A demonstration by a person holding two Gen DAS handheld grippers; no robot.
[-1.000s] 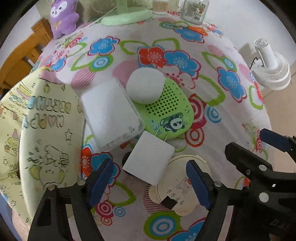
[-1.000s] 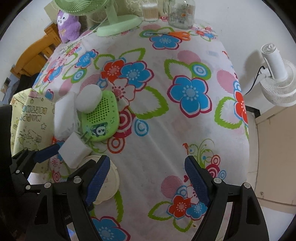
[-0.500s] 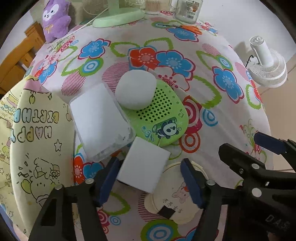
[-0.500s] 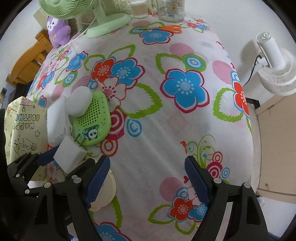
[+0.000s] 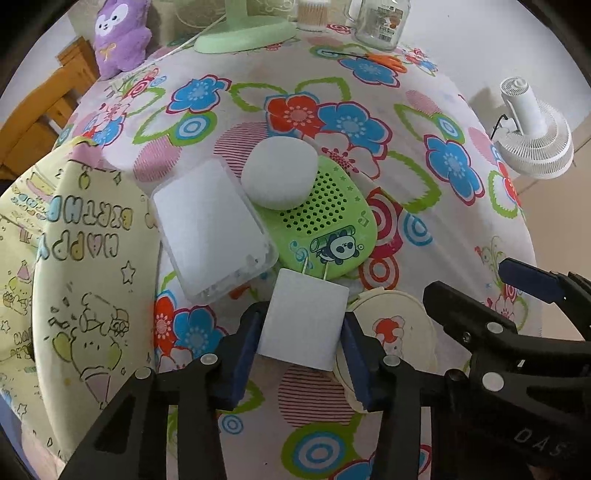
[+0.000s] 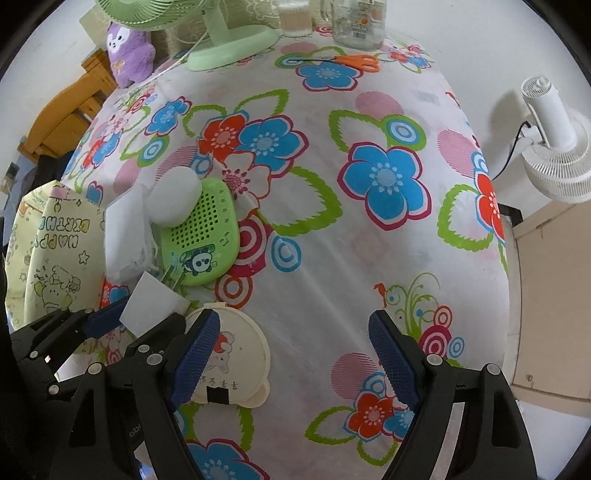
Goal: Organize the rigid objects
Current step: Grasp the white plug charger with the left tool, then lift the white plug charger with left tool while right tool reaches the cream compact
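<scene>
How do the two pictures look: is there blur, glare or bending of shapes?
Left wrist view: sharp; the white block is washed out, the tablecloth bulges like a dome. Right wrist view: also sharp, the same bulging, dark corners, soft even light with a faint shadow behind the white fan.

A worktop (image 6: pixel 369 258) under a bright floral cloth, pushed up to a plain white wall (image 6: pixel 480 44).

The cloth is white with big blue and red flowers, green leaves and pink striped discs. At the far edge stands a green fan (image 6: pixel 221 40), its cord trailing left, next to a purple plush (image 6: pixel 129 51), a glass jar (image 6: pixel 356 22) and a tub of cotton swabs (image 6: pixel 293 20). To the right a small white fan (image 6: pixel 554 147) sits lower, its black cable running behind the worktop, beside a beige cabinet (image 6: pixel 546 295). Wooden furniture (image 6: pixel 62 118) shows at far left. The light is soft and even.
</scene>
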